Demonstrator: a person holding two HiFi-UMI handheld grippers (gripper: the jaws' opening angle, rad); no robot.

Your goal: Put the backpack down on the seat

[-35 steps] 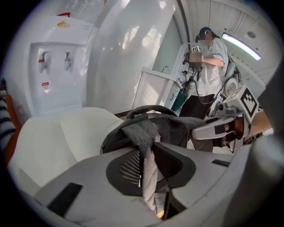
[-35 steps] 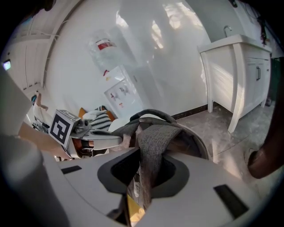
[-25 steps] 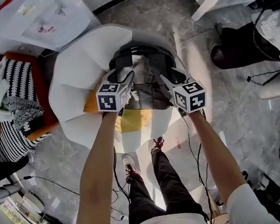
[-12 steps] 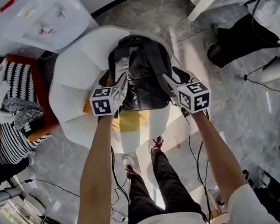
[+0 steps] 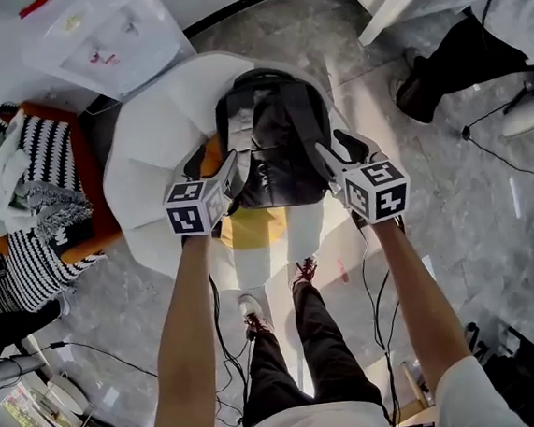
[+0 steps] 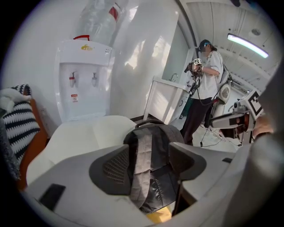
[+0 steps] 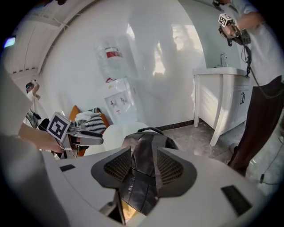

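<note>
Backpack (image 5: 274,141) rests on the seat (image 5: 156,134), ahead of the just-opened fingers (image 6: 116,168) (none gripping).

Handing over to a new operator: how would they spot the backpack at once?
Find the white seat in the middle of the head view. The backpack rests on it, against its back, above a yellow cushion. It is the only dark grey thing there, with a top handle and straps facing out.

Office/lab rm, water dispenser (image 6: 84,84), sink cabinet (image 7: 222,104), 2nd person (image 6: 206,88) w/ gripper rig (image 6: 196,66)
</note>
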